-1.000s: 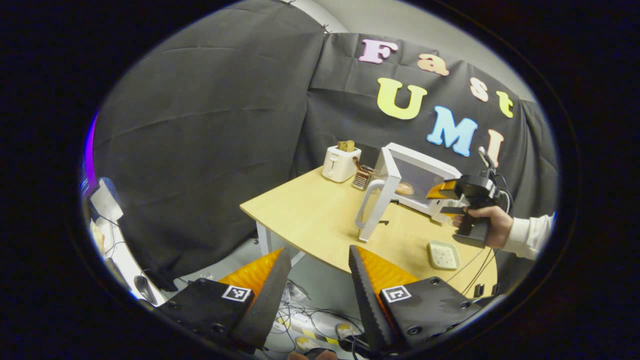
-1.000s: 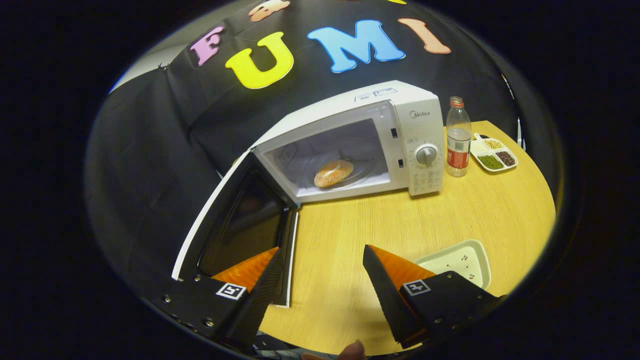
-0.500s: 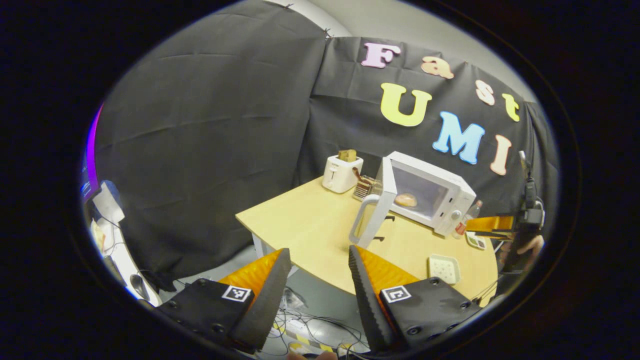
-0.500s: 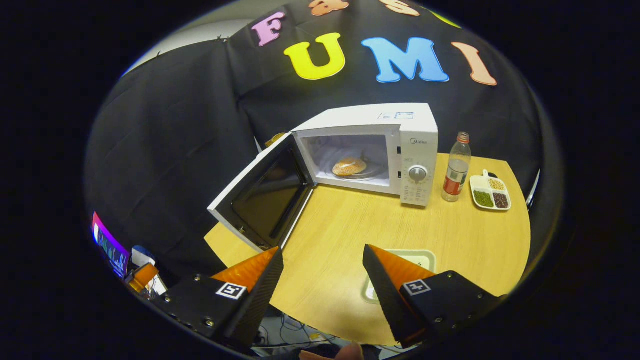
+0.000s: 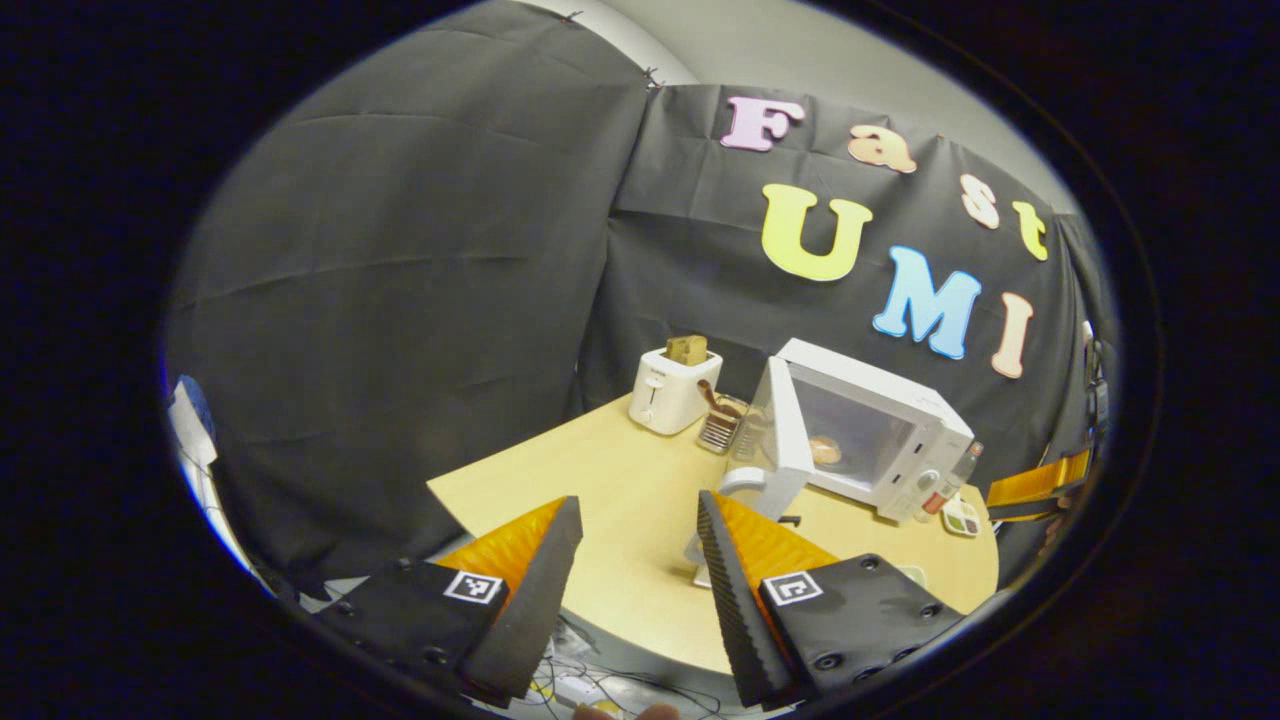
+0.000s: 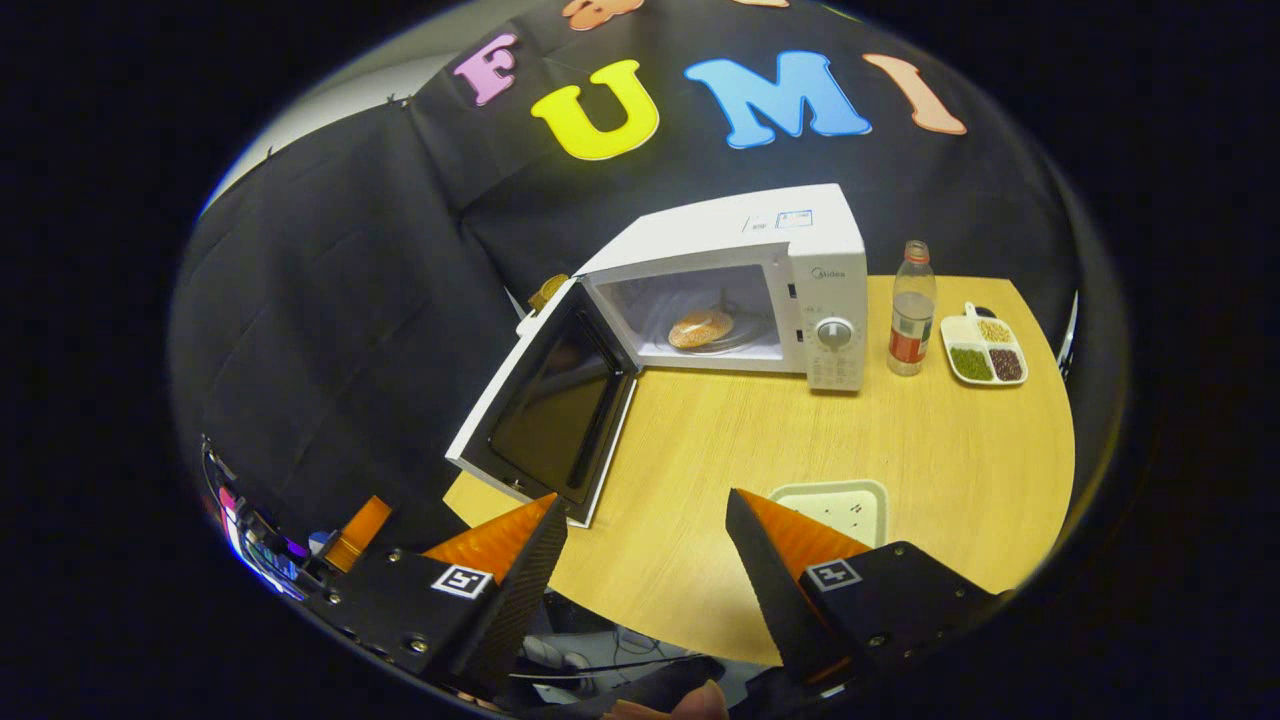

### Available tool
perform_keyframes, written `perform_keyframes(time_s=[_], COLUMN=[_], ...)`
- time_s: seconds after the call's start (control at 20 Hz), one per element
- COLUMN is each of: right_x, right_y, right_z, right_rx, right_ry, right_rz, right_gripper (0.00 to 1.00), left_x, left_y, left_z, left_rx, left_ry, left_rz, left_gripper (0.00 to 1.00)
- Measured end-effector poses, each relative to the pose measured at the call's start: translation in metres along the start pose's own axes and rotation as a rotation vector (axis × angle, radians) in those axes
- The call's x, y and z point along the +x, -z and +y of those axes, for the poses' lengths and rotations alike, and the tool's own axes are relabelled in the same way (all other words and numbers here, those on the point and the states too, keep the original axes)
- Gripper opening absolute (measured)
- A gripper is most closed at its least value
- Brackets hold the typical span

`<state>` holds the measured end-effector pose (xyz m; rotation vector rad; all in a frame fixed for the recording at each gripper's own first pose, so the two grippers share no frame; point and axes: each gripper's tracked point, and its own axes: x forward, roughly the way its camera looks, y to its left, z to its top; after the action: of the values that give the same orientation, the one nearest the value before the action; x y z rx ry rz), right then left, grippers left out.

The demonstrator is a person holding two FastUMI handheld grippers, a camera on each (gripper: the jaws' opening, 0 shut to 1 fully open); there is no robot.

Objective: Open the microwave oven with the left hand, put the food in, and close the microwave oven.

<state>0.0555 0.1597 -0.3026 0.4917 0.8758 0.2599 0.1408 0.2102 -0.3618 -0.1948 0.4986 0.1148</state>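
A white microwave oven [image 6: 800, 250] stands at the back of a round wooden table [image 6: 900, 450], its door [image 6: 545, 410] swung wide open to the left. A round bun [image 6: 700, 327] lies on the turntable inside. In the left gripper view the microwave oven [image 5: 880, 420] is far off, its door [image 5: 785, 430] edge-on with a curved handle, the bun [image 5: 825, 450] visible inside. My left gripper [image 5: 632, 560] is open and holds nothing, off the table's left front edge. My right gripper [image 6: 640, 560] is open and holds nothing, back over the table's near edge.
A white square plate [image 6: 832, 505] lies near the table's front. A water bottle [image 6: 910, 310] and a divided dish of beans [image 6: 983, 350] stand right of the oven. A white toaster [image 5: 672, 388] and a small rack [image 5: 722, 425] sit left of it. Cables lie on the floor.
Both grippers have drawn back from the oven. The right one has withdrawn from the oven's front to the table's near edge, and the left view has shifted toward the table.
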Motion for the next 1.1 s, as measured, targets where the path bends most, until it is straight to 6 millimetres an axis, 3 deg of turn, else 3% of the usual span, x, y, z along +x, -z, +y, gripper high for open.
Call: perform_keyframes(time_s=[0.1,0.15,0.2,0.25,0.4,0.45,0.5,0.55,0.7,0.75,1.1], right_x=[0.008,0.012,0.017,0.021,0.033,0.038,0.042,0.045,0.051,0.054,0.056], right_y=[-0.009,-0.01,-0.004,-0.001,0.002,0.004,0.008,0.009,0.006,0.007,0.011], right_z=[0.012,0.021,0.033,0.042,0.055,0.063,0.072,0.077,0.093,0.097,0.109], right_rx=[-0.026,-0.035,-0.036,-0.042,-0.064,-0.056,-0.06,-0.07,-0.067,-0.063,-0.08], right_ry=[0.042,0.052,0.052,0.068,0.145,0.151,0.154,0.161,0.171,0.172,0.185], right_rz=[-0.02,-0.018,-0.005,0.009,0.014,0.019,0.035,0.049,0.052,0.06,0.073], right_gripper=[0.98,0.98,0.98,0.98,0.98,0.98,0.98,0.98,0.98,0.98,0.98], left_x=[0.028,0.041,0.054,0.065,0.089,0.093,0.098,0.102,0.111,0.112,0.118], left_y=[0.004,0.003,0.006,0.011,0.025,0.028,0.034,0.04,0.055,0.058,0.072], left_z=[0.013,0.019,0.023,0.026,0.031,0.03,0.029,0.026,0.018,0.017,-0.003], left_rx=[0.025,0.034,0.029,0.015,-0.033,-0.042,-0.048,-0.055,-0.035,-0.027,-0.006], left_ry=[0.011,0.016,0.03,0.045,0.073,0.088,0.103,0.124,0.164,0.174,0.247], left_rz=[0.013,0.009,0.015,0.031,0.059,0.059,0.068,0.079,0.103,0.112,0.141], left_gripper=[0.75,0.85,0.75,0.84,0.85,0.85,0.75,0.85,0.86,0.8,0.8])
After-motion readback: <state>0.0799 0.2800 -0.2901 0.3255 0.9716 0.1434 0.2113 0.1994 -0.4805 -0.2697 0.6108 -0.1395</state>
